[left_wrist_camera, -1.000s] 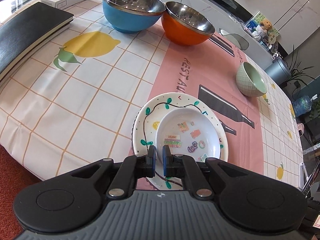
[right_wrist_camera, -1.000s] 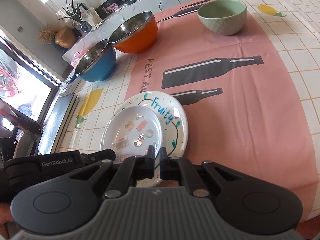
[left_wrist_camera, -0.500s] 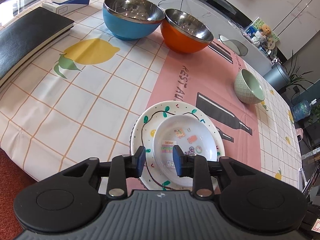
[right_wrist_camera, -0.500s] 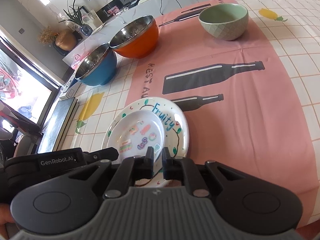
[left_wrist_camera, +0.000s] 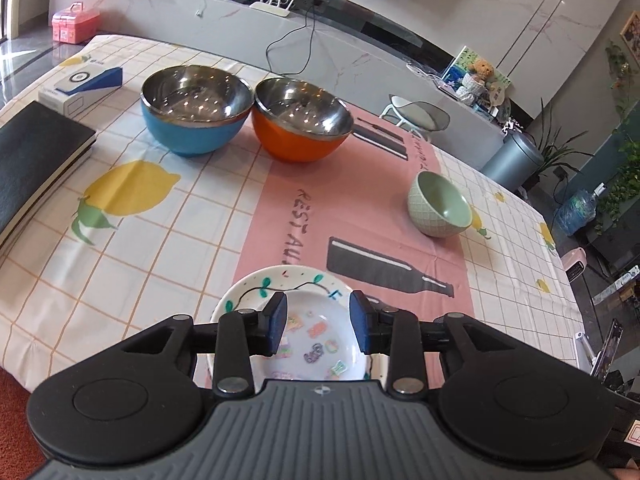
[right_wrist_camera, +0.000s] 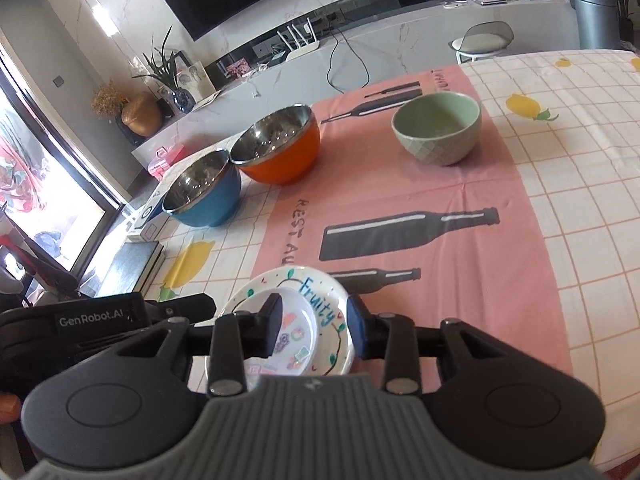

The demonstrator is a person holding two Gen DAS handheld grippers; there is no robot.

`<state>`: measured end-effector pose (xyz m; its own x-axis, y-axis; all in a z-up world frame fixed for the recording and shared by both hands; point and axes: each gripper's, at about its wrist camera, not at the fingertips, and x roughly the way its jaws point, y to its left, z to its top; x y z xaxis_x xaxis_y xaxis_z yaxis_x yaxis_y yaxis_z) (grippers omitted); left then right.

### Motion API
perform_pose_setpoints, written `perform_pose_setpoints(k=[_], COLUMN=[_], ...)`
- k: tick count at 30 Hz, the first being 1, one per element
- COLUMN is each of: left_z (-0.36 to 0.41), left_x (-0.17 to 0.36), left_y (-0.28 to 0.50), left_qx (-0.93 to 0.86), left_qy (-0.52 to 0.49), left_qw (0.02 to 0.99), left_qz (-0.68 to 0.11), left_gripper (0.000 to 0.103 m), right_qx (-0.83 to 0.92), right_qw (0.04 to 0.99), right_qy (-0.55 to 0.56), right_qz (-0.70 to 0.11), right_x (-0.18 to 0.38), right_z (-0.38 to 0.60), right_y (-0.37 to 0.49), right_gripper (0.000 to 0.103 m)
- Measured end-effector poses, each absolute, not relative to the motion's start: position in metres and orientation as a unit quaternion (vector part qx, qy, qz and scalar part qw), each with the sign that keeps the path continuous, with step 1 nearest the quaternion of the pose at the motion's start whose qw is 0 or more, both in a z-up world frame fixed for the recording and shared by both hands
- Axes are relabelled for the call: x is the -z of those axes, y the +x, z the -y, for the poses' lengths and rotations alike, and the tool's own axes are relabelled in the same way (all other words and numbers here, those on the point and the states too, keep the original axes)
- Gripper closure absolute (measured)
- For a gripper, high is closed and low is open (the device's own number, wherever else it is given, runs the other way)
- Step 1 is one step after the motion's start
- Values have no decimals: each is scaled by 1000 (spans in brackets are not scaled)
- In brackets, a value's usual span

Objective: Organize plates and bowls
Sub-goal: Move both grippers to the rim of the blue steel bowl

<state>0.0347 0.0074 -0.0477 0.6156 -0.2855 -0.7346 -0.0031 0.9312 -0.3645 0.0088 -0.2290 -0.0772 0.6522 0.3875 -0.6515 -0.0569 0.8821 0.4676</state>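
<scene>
Small plate (left_wrist_camera: 320,344) on large plate (left_wrist_camera: 256,292); both hand-held grippers spread above.

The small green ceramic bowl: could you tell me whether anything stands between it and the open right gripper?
Nothing visible does. Between the right gripper and the small green ceramic bowl lies only bare pink tablecloth; the stacked white plates sit beneath the fingers.

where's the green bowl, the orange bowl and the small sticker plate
green bowl (right_wrist_camera: 437,122): right wrist view, on its inner wall
orange bowl (left_wrist_camera: 300,146): left wrist view, on its orange outer side
small sticker plate (left_wrist_camera: 320,336): left wrist view, on its stickered centre, atop the larger plate
</scene>
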Motion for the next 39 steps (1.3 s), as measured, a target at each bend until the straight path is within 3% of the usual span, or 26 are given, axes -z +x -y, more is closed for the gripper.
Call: perform_pose_setpoints(k=[5,17,21,34,39], left_z=[11,11,-7,-97,-130], left_x=[35,21,20,24,26], left_y=[48,86,99,127,135], left_qx=[96,78,60,-43,-70], left_qy=[-155,-160,-168,-186,-209], left_qw=[889,904,905,913,913], left_qz=[-420,-389,-386,-362,-344], left_gripper=[64,48,44,42,30], right_qx=[-109,-130,-142,-178,-180], right_qw=[893,902,900,890,889], right_qy=[218,211,213,195,191], right_qz=[-379,-354,-354,-372,-375], right_x=[67,48,48,54,57], right_z=[249,234,223,159,130], right_y=[18,63,81,145,167], right_gripper=[67,61,55,48,37])
